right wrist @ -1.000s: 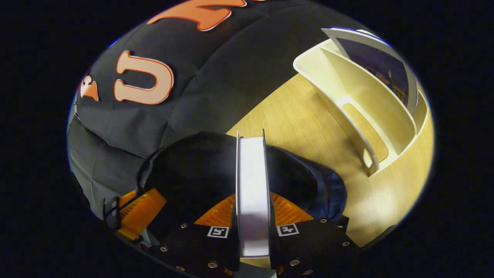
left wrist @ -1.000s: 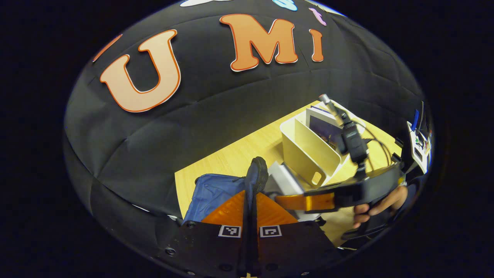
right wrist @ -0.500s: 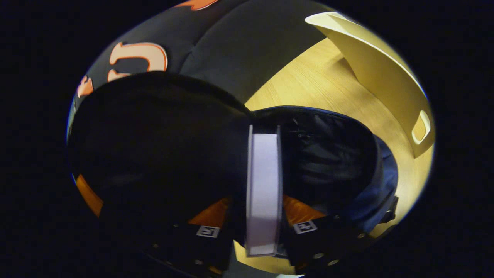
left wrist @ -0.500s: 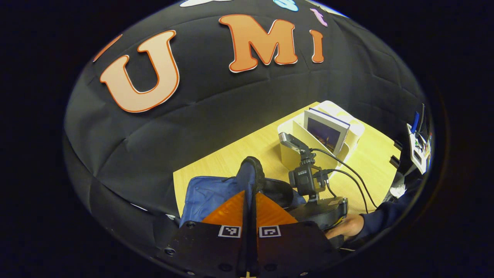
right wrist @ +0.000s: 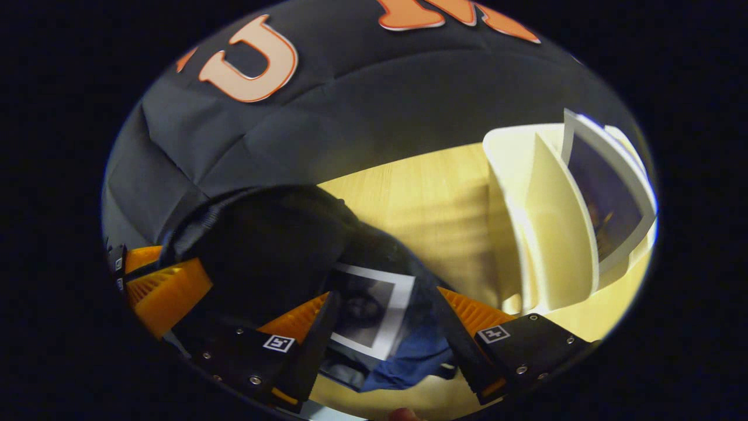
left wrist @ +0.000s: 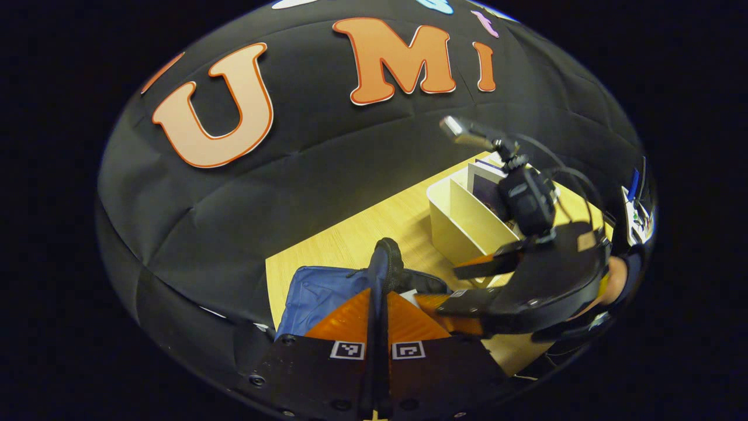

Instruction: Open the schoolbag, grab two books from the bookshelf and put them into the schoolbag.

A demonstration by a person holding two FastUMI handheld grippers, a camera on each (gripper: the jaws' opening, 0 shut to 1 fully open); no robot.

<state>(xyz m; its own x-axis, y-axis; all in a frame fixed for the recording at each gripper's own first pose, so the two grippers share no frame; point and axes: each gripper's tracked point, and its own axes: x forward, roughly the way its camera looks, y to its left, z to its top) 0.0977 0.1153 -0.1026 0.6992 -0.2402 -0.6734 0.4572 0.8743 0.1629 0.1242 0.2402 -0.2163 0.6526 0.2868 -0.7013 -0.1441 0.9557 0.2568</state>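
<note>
The desk point(right wrist: 432, 193) carries two things: the blue schoolbag point(left wrist: 315, 292) at the near end and the cream bookshelf point(right wrist: 549, 234) just beyond it, well within reach.

The schoolbag stands open, its dark mouth facing up in the right gripper view, and one book point(right wrist: 368, 316) with a white-bordered cover lies inside that mouth. A second book point(right wrist: 608, 199) stands in the far slot of the bookshelf, leaning against a divider, so I judge the task about half done: one book in, one to fetch.

The left gripper point(left wrist: 380, 275) has its orange fingers pressed together on the raised rim of the schoolbag, holding the opening up. The right gripper point(right wrist: 385, 316) has its fingers spread wide apart and grips nothing; it hangs just above the book in the bag.

The step in hand looks like clearing the bag and going for the remaining book. To do it well, the left gripper should hold its pinch and height, since a slackened rim would likely let the mouth fold over the first book. The right gripper should lift straight out before swinging toward the shelf, so that it does not snag the fabric. At the shelf, take the book by its upper edge, with fingers straddling the cover and clear of the divider.
</note>
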